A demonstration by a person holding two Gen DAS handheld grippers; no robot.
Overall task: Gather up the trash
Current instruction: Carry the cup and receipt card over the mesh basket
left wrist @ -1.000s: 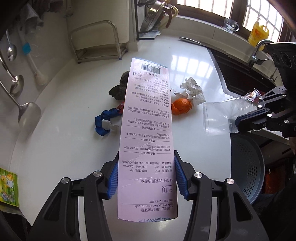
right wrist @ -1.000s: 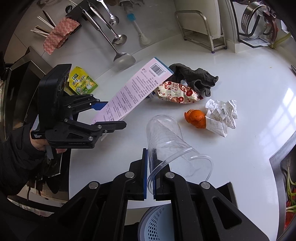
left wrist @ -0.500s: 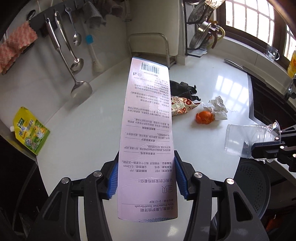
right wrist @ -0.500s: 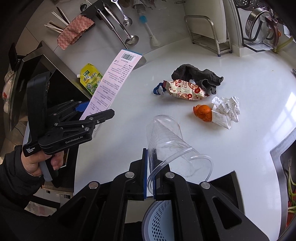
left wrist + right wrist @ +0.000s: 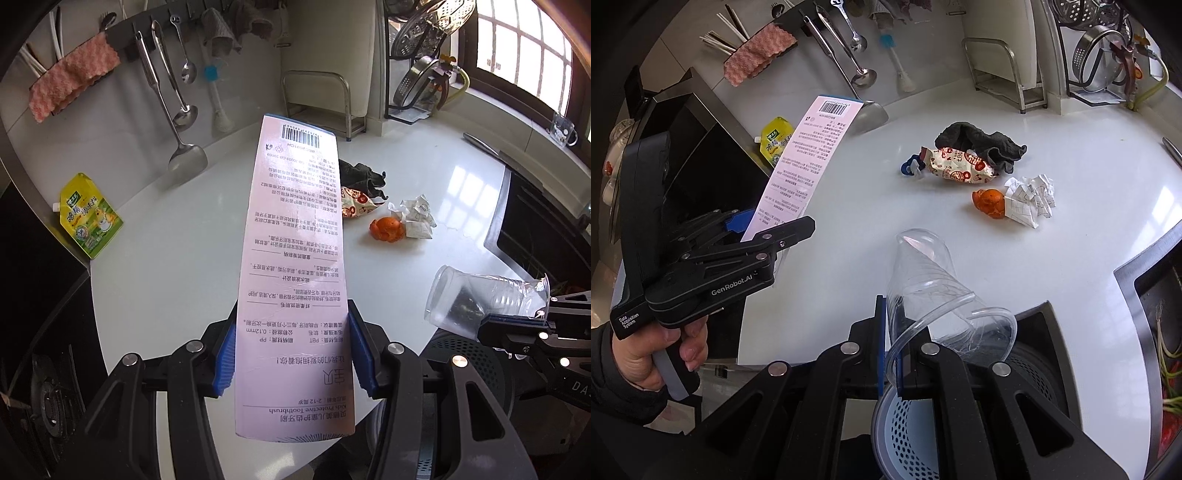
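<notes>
Above the perforated waste basket [image 5: 905, 435] the right gripper [image 5: 892, 343] pinches a clear plastic cup [image 5: 934, 295] by its rim — beside it, left of the basket, the left gripper [image 5: 293, 354] clamps a pink toothbrush box [image 5: 295, 266]. Beyond the basket on the white counter [image 5: 1089, 240] lie crumpled paper [image 5: 1030, 197] and orange peel [image 5: 990, 201].

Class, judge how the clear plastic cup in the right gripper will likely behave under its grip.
The clear plastic cup looks thin-walled, so probably light and easily crushed. The right gripper pinches only its rim, so it may flex or slip. Its round body would likely roll if dropped.

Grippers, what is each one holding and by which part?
Left gripper: pink toothbrush box, by its sides near one end. Right gripper: clear plastic cup, by its rim.
</notes>
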